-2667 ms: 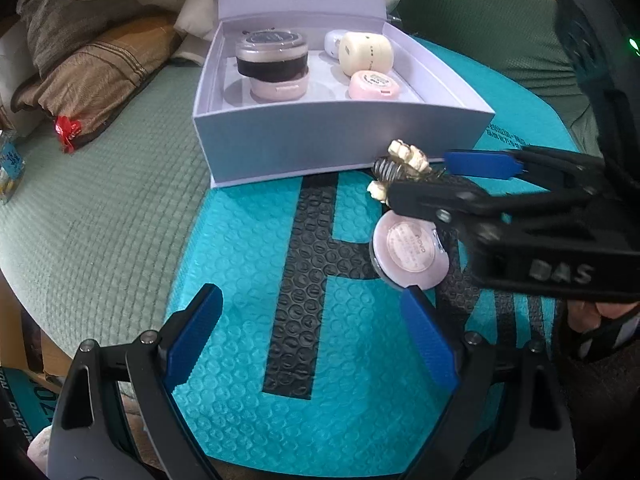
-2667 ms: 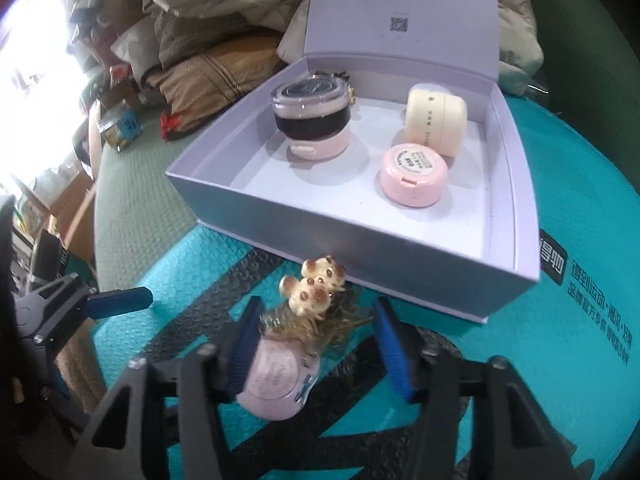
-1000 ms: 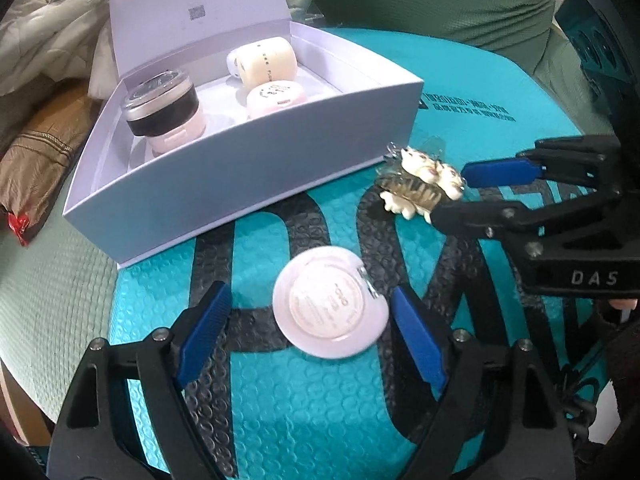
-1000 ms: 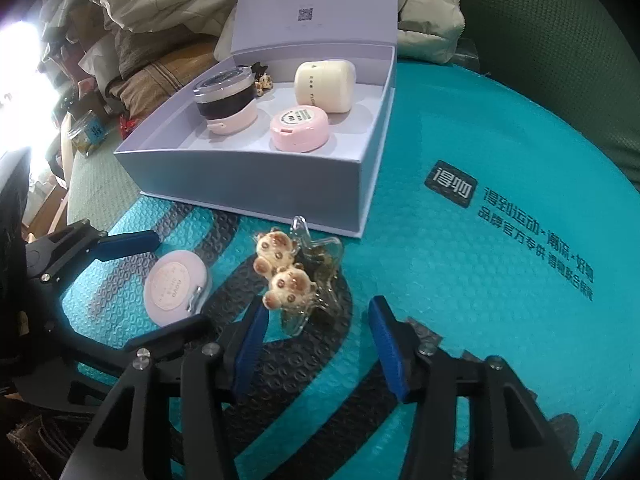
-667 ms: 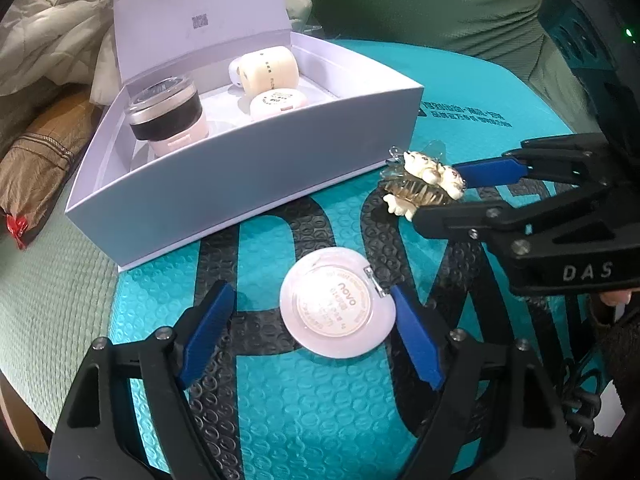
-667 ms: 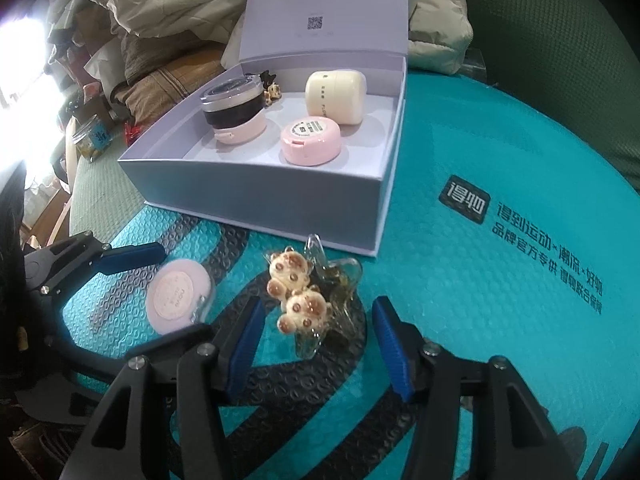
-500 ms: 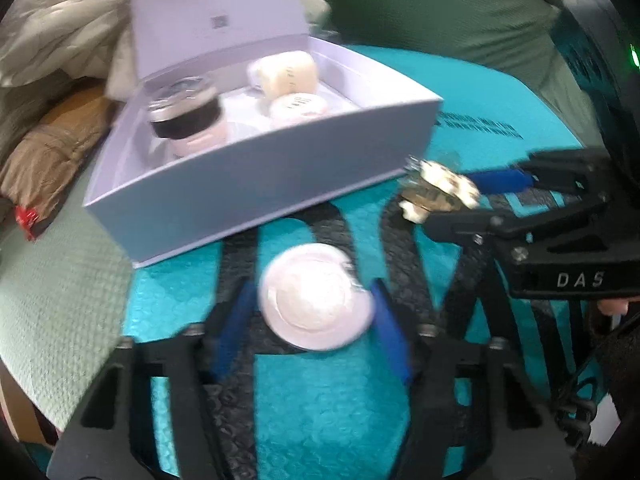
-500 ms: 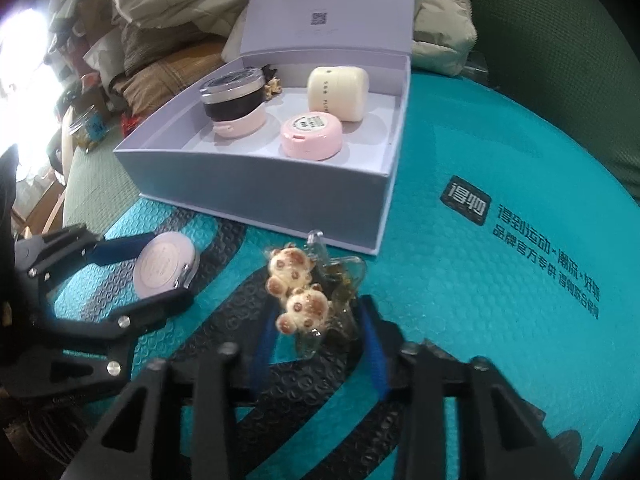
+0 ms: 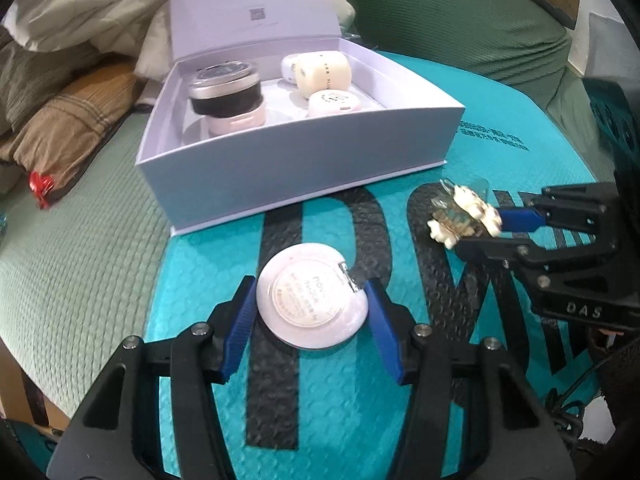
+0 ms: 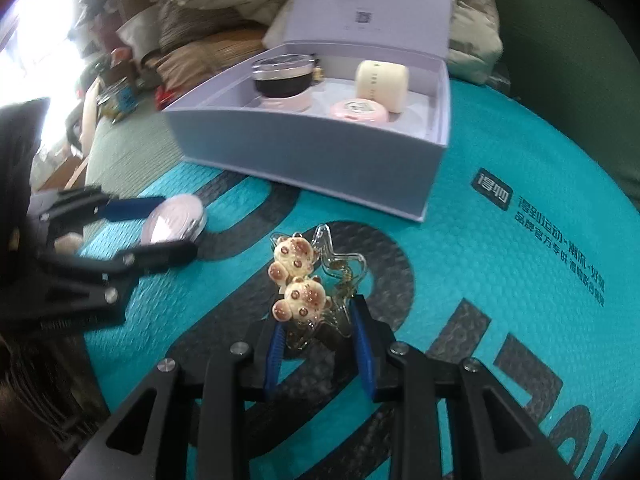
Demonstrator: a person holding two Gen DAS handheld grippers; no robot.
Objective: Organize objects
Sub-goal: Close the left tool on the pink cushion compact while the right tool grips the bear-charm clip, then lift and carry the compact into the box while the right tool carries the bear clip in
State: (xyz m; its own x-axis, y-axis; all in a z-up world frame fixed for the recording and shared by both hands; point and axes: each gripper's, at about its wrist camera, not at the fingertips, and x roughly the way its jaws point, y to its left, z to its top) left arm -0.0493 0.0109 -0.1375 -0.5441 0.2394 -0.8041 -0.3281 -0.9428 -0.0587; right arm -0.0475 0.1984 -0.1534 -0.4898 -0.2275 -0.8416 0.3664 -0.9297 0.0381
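My left gripper (image 9: 310, 300) is shut on a round pale pink compact (image 9: 311, 295), held just above the teal bubble mailer (image 9: 328, 412). My right gripper (image 10: 319, 334) is shut on a clear hair clip with two cream bear charms (image 10: 298, 276), also just above the mailer. The clip shows in the left wrist view (image 9: 460, 214), the compact in the right wrist view (image 10: 172, 222). The open lavender box (image 9: 304, 164) behind holds a black-lidded jar (image 9: 226, 90), a cream jar (image 9: 324, 70) lying on its side and a pink compact (image 9: 334, 102).
The mailer lies on a green quilted bed cover (image 9: 72, 256). Pillows and bedding (image 9: 64, 92) pile up behind and left of the box. The box lid (image 9: 252, 12) stands upright at the back. A small jar (image 10: 122, 98) sits off to the left.
Both grippers closed: the left on the pink compact, the right on the bear hair clip. Both objects have lifted slightly off the mailer.
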